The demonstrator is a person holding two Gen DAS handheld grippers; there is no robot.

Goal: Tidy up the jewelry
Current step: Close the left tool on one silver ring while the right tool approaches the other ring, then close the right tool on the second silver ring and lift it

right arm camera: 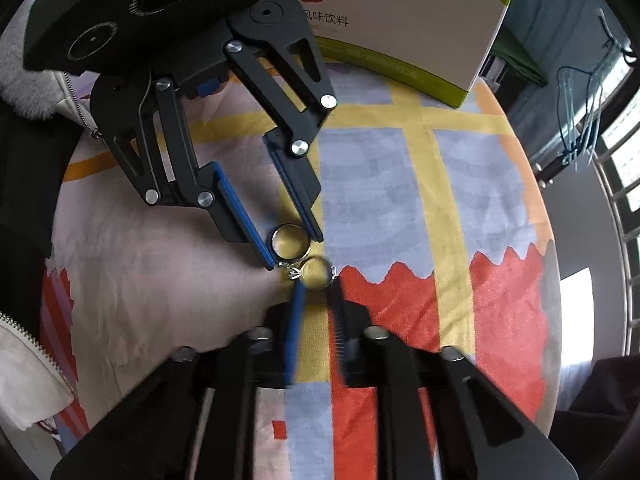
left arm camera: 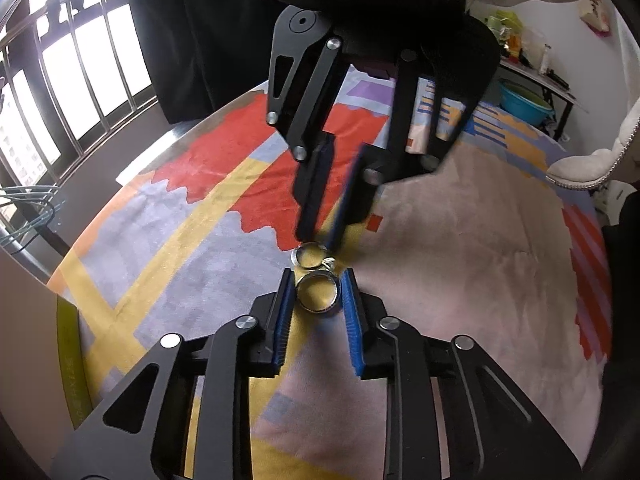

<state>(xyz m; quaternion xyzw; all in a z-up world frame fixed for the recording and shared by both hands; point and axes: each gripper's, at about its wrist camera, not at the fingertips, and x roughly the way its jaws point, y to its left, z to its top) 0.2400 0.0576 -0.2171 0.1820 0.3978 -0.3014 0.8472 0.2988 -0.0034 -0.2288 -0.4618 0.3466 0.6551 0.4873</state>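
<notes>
A wide silver ring (left arm camera: 318, 294) is bracketed by the parted left gripper (left arm camera: 318, 280), while a thinner ring (right arm camera: 316, 273) is framed at the narrowly open right gripper's (right arm camera: 318, 286) tips.

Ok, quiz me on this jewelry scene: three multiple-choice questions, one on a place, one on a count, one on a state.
1. Which part of the cloth do the rings lie on?
A. a red patch
B. a yellow stripe
C. a pink area

2. How many rings are in view?
A. one
B. two
C. four

3. How do the left gripper's fingers stand?
A. shut together on nothing
B. on either side of the larger ring
C. out of view

Answers:
1 B: the cloth shows yellow under both rings.
2 B: only the larger ring and the smaller ring show.
3 B: the left gripper has one blue pad on each side of the larger ring.
</notes>
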